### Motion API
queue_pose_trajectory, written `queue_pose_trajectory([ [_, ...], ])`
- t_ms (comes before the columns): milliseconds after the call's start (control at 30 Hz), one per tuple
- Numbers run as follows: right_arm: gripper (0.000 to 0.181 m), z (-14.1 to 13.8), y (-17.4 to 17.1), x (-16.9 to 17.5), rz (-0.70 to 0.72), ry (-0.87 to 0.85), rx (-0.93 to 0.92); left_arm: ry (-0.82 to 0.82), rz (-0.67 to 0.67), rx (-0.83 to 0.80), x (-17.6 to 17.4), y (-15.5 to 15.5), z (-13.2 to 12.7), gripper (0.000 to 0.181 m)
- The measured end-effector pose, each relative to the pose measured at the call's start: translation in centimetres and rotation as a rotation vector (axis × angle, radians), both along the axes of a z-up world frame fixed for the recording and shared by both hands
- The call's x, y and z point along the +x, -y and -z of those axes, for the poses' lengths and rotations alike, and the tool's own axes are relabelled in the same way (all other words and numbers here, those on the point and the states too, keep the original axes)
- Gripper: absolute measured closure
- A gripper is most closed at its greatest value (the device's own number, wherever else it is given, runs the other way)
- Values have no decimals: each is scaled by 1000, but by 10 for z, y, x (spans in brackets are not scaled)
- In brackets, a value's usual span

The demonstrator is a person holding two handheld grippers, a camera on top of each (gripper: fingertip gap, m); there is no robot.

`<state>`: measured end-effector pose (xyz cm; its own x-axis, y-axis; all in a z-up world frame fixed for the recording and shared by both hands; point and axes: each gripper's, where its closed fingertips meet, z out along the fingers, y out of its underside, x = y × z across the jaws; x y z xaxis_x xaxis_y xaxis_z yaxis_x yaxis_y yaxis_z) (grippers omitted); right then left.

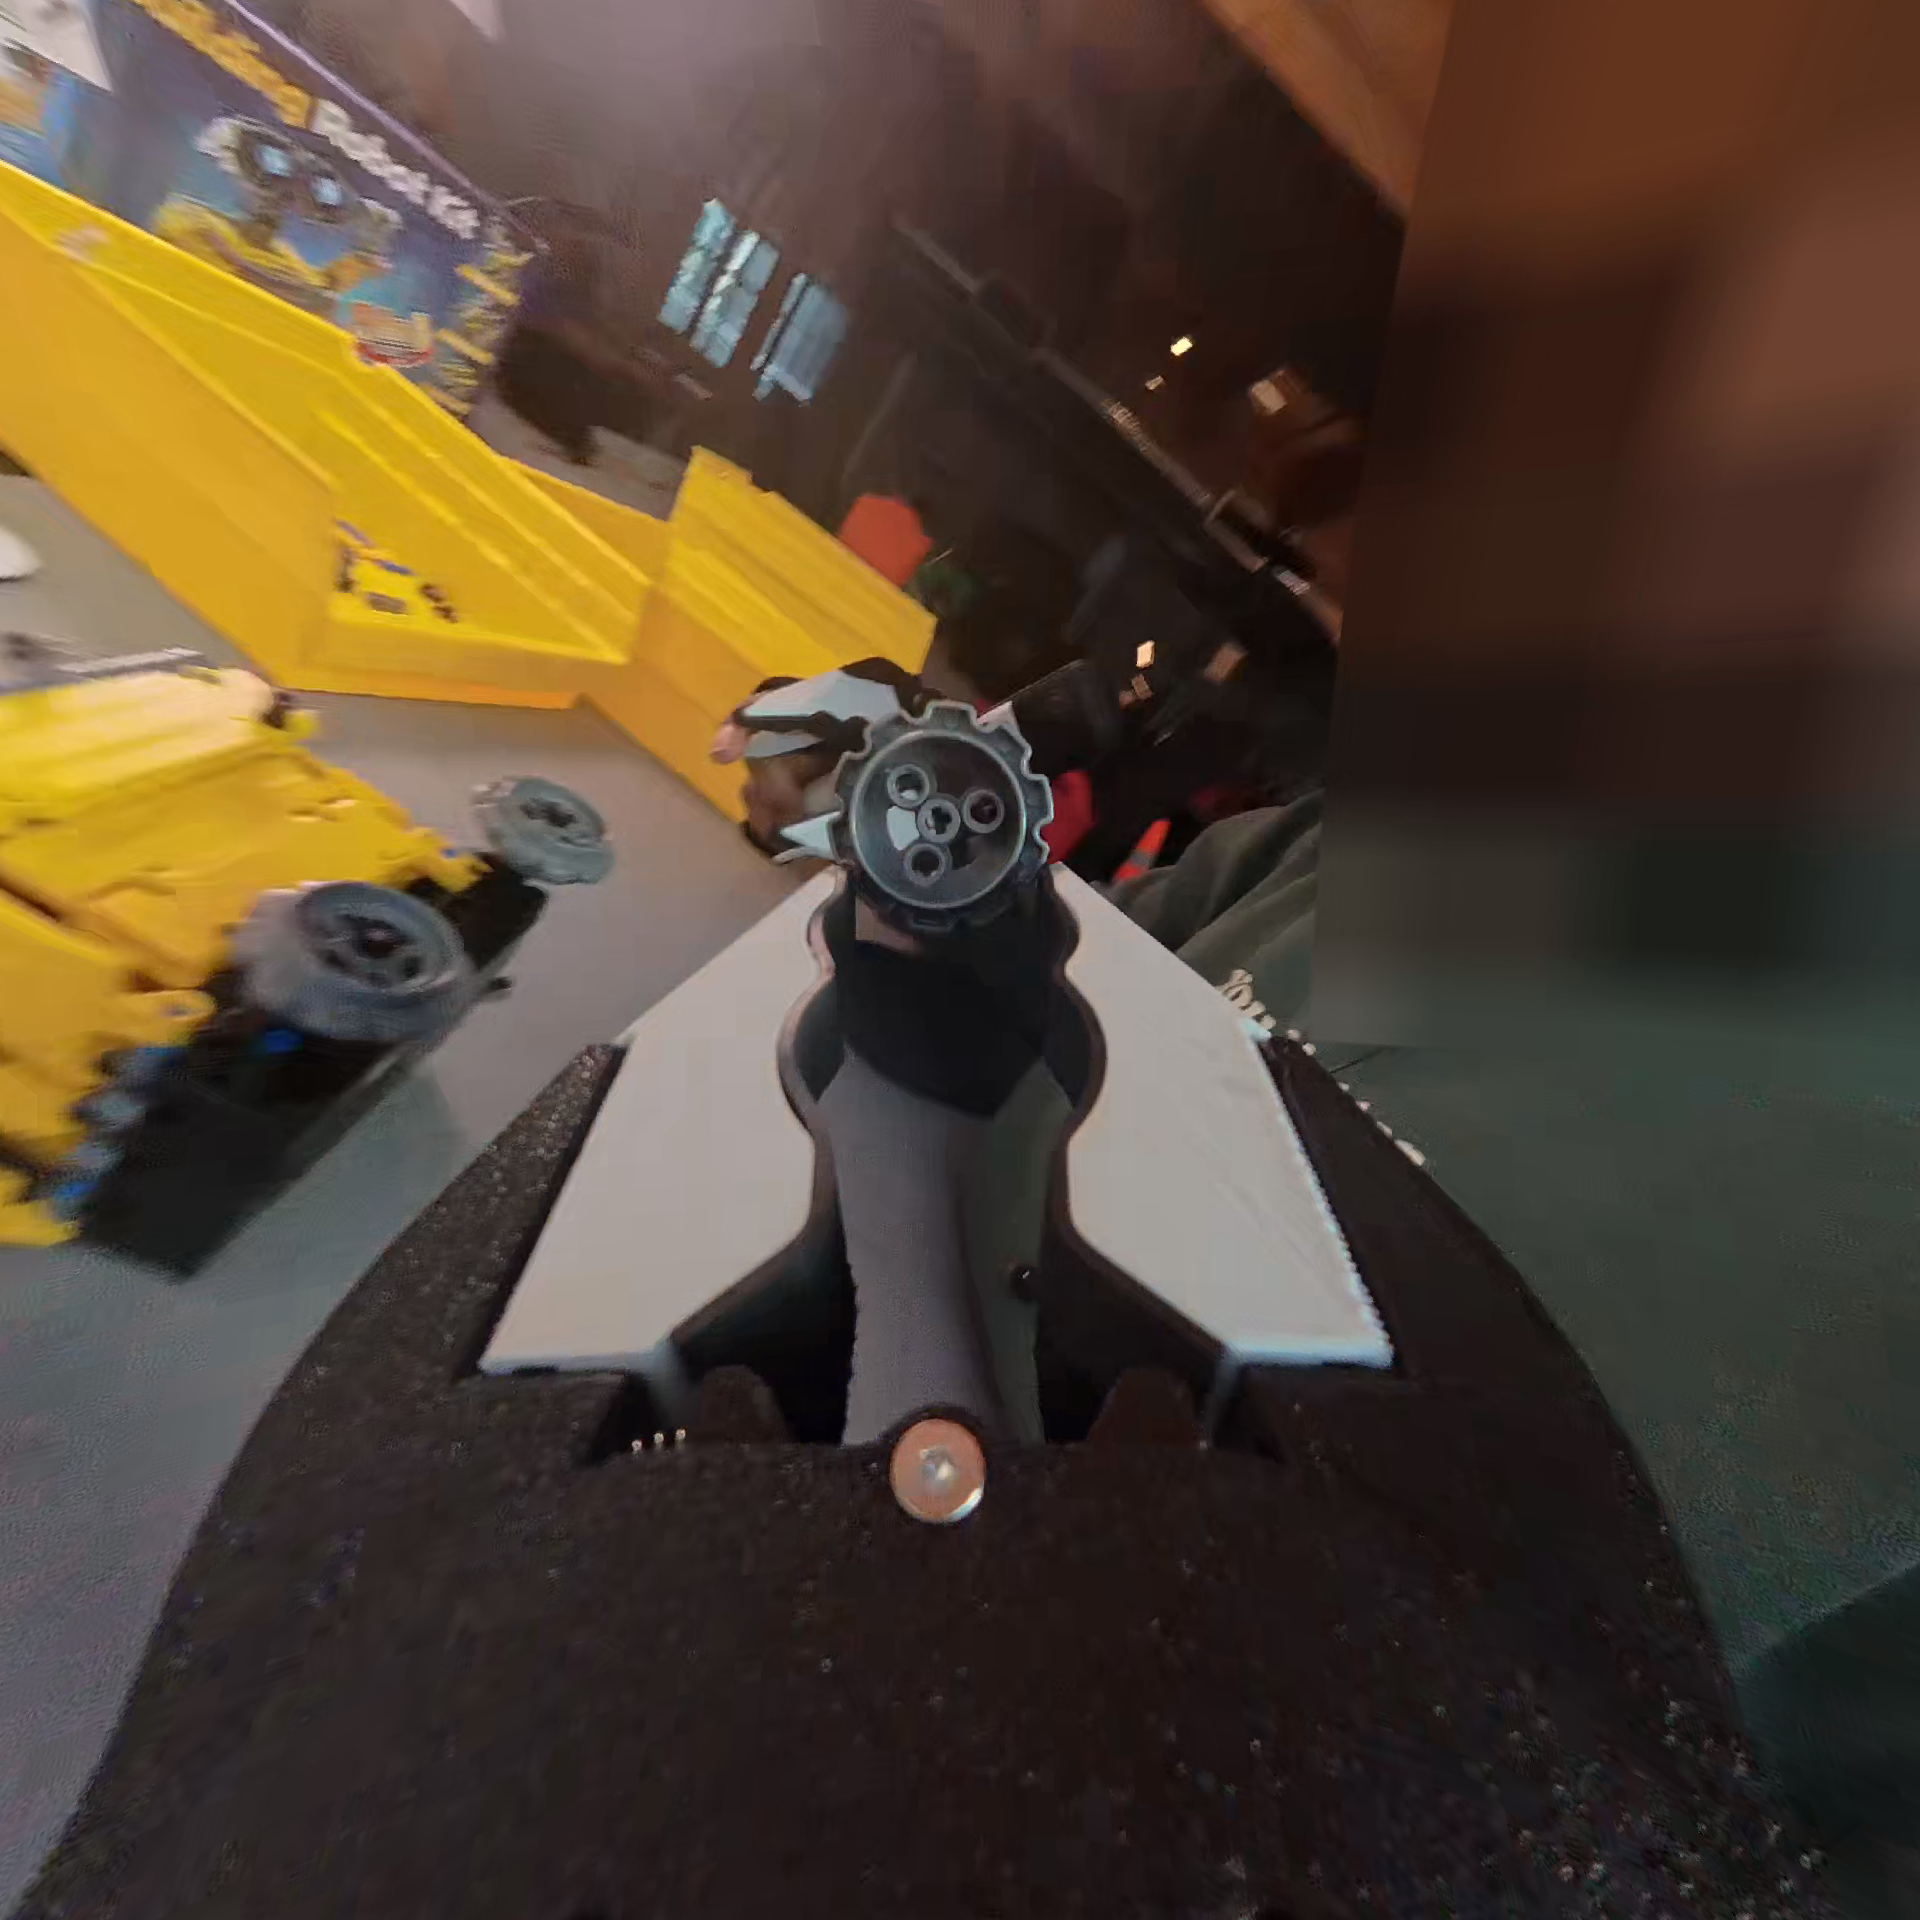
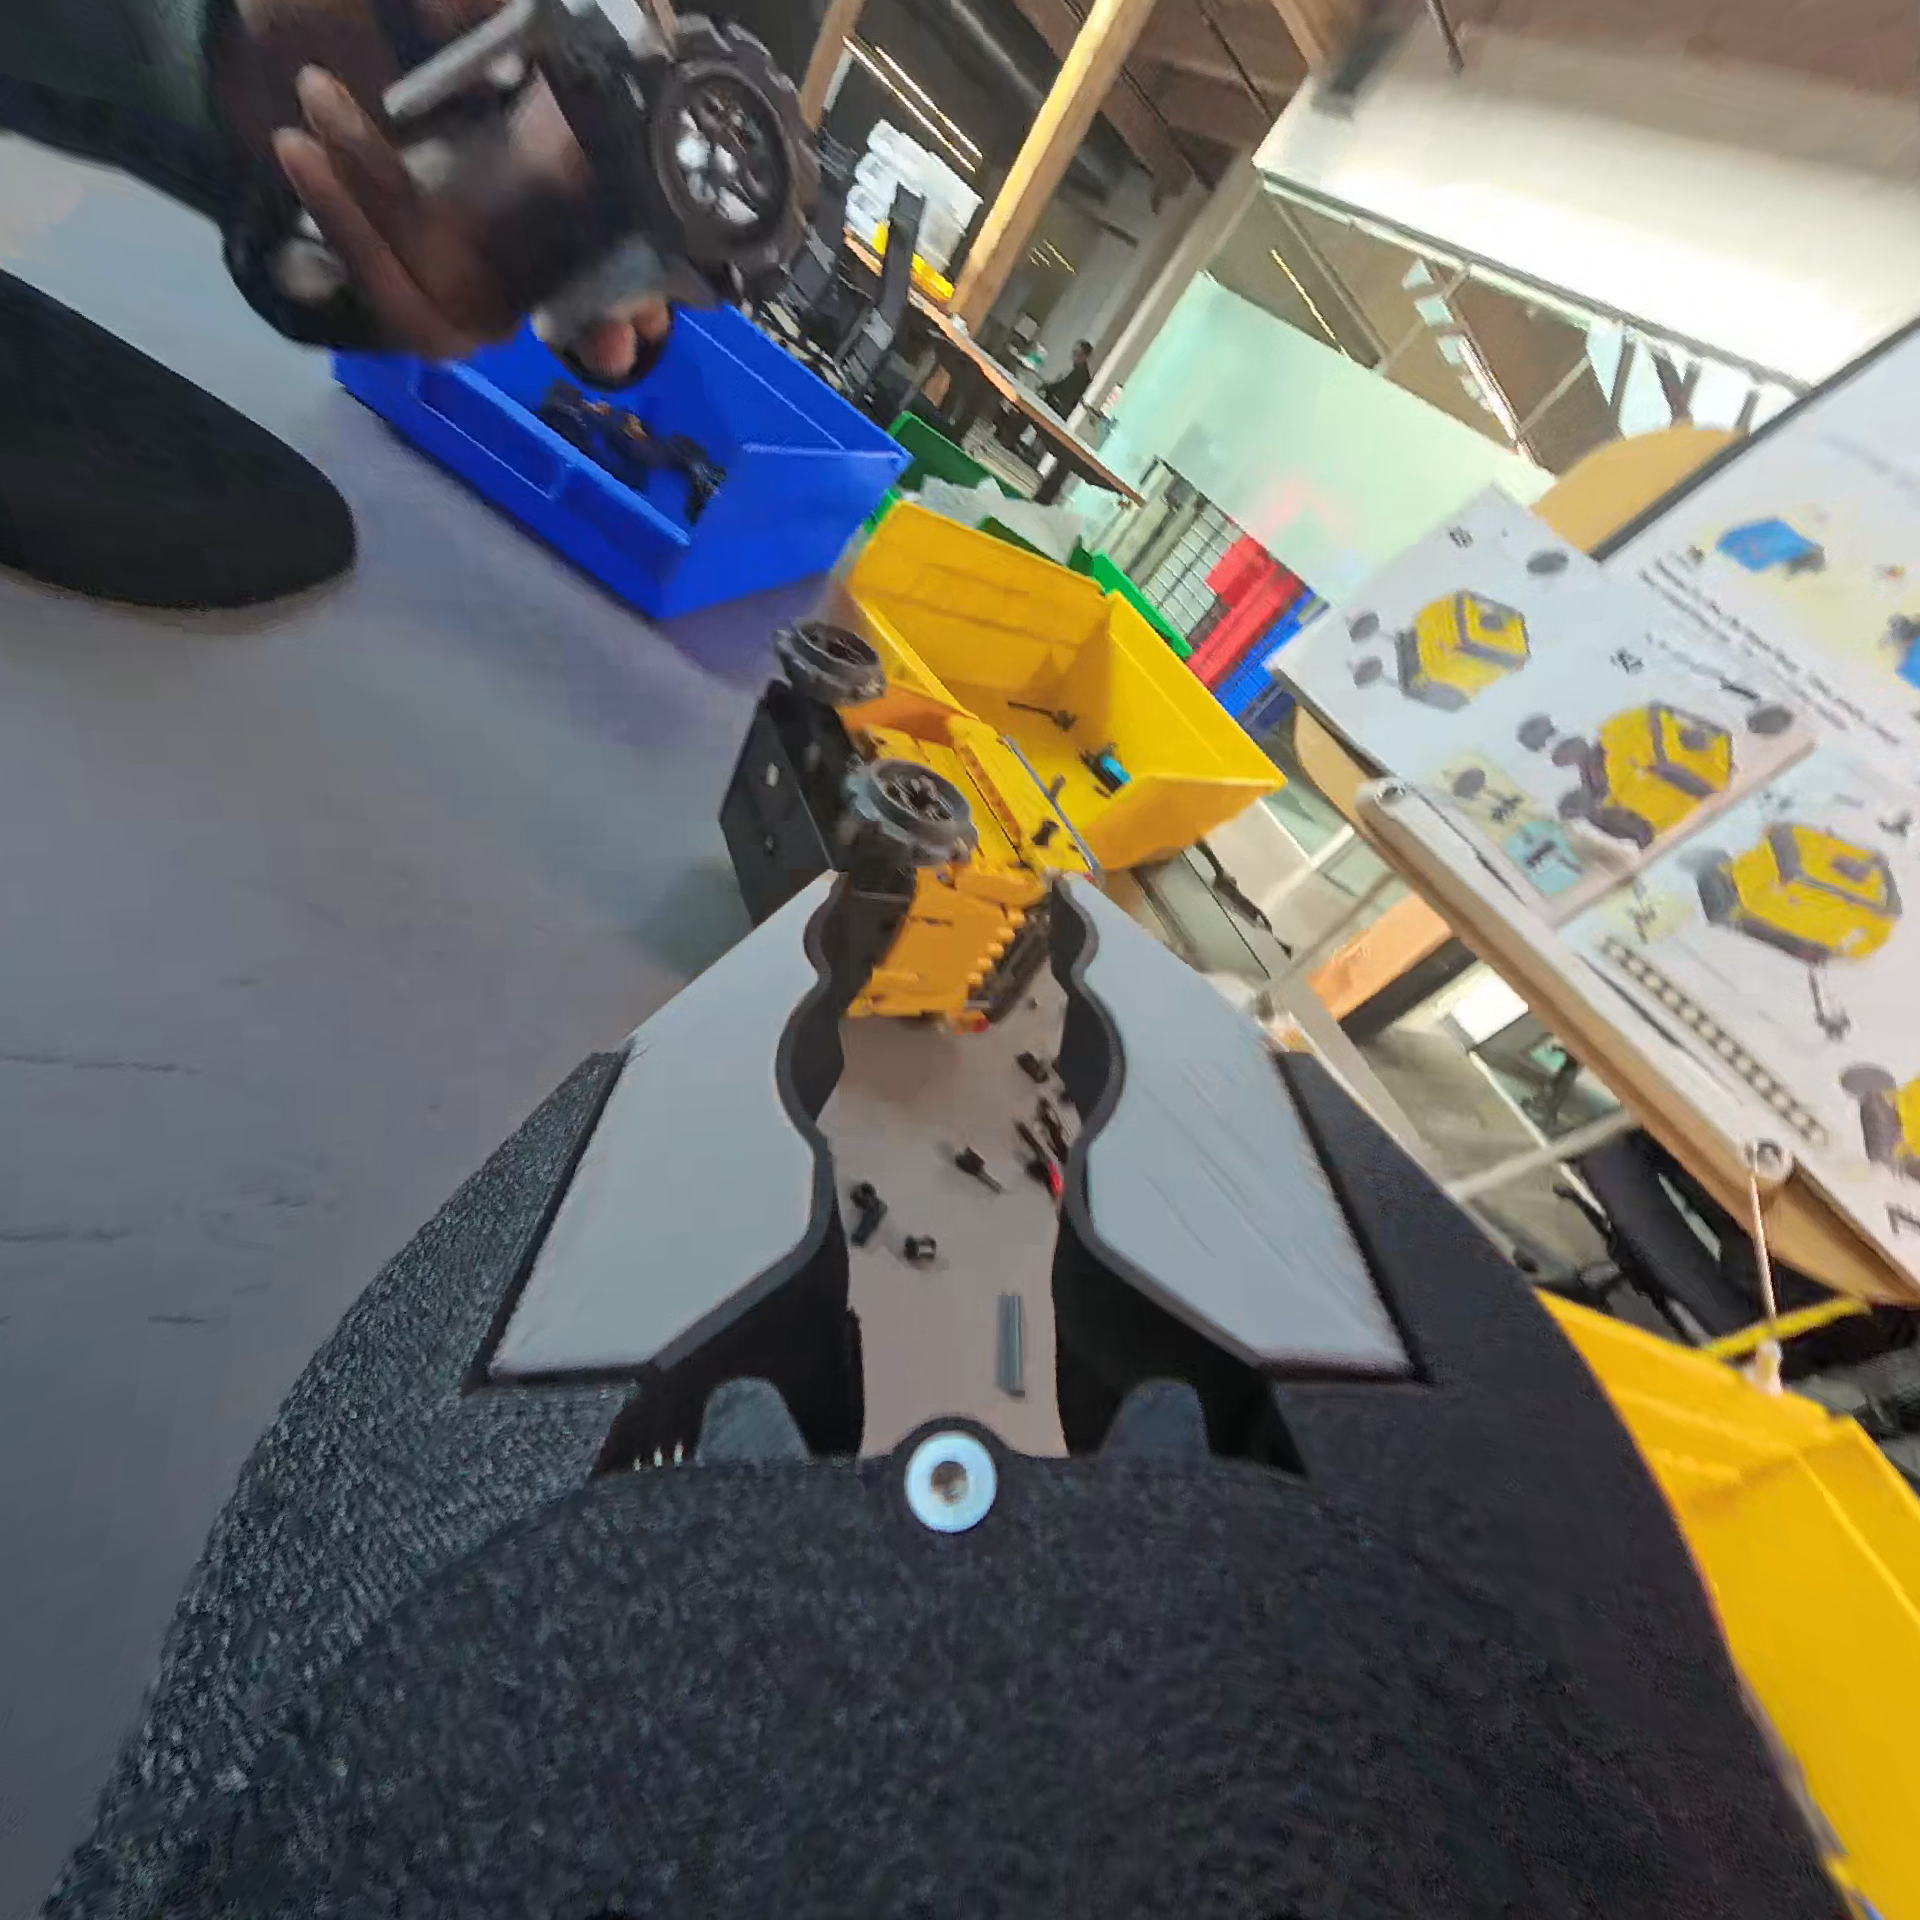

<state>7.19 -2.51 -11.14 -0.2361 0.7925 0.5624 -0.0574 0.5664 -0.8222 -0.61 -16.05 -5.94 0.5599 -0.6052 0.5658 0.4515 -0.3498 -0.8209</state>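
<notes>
My left gripper (image 1: 940, 888) is shut on a grey toothed wheel (image 1: 940, 821) and holds it up in the air, hub holes facing the camera. The same wheel (image 2: 727, 145) shows blurred at the top left of the right wrist view, beside a hand (image 2: 416, 239). My right gripper (image 2: 940, 914) is open and empty above the table; it also shows just behind the wheel in the left wrist view (image 1: 805, 727). A yellow brick-built vehicle (image 2: 956, 925) with grey wheels lies on its side on a black base, seen beyond the right gripper's tips. The vehicle also shows at the left of the left wrist view (image 1: 156, 883).
Small black pins (image 2: 977, 1164) and a grey axle (image 2: 1010, 1340) lie on the grey table (image 2: 312, 935). A blue bin (image 2: 623, 468) and a yellow bin (image 2: 1091, 707) stand behind the vehicle. An instruction sheet on a stand (image 2: 1662, 779) is at right. Stepped yellow bins (image 1: 416, 540) stand at the back. Tip to tip, the grippers are about 15 centimeters apart.
</notes>
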Motion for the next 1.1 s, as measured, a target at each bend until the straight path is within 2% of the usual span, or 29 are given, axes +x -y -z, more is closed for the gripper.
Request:
queue_pose_trajectory([
  [100, 140, -15, 48, -1, -140, -26, 30, 286, 163, 60, 55, -20, 6, 147],
  [233, 134, -41, 82, -2, -248, -64, 11, 470, 305, 68, 87, -34, 8, 147],
  [300, 132, -43, 92, -4, -266, -67, 54, 503, 338, 50, 95, -35, 10, 147],
  [400, 139, -40, 104, -5, -289, -56, 80, 513, 362, 29, 101, -33, 13, 147],
  [533, 139, -27, 100, -7, -305, 67, 54, 472, 305, -20, 97, -36, 24, 147],
  [633, 140, 7, 72, -9, -253, 345, 76, 319, 167, -57, 77, -39, 39, 142],
  [733, 140, 58, 25, -3, -147, 660, 106, 68, -23, -19, 44, -30, 41, 141],
  [800, 140, 87, 6, 7, -106, 846, 85, -120, -182, -15, 14, -21, 41, 141],
  [900, 140, 107, -10, 22, -75, 1016, 121, -408, -489, -22, -51, 2, 26, 140],
  [967, 140, 113, -17, 20, -44, 1055, 158, -603, -718, -63, -105, 29, 9, 140],
  [1033, 140, 128, -15, 21, -49, 1133, 167, -793, -922, -160, -159, 64, -6, 139],
  [1100, 139, 130, -9, 11, -66, 1111, 129, -962, -1039, -317, -207, 100, -11, 136],
])
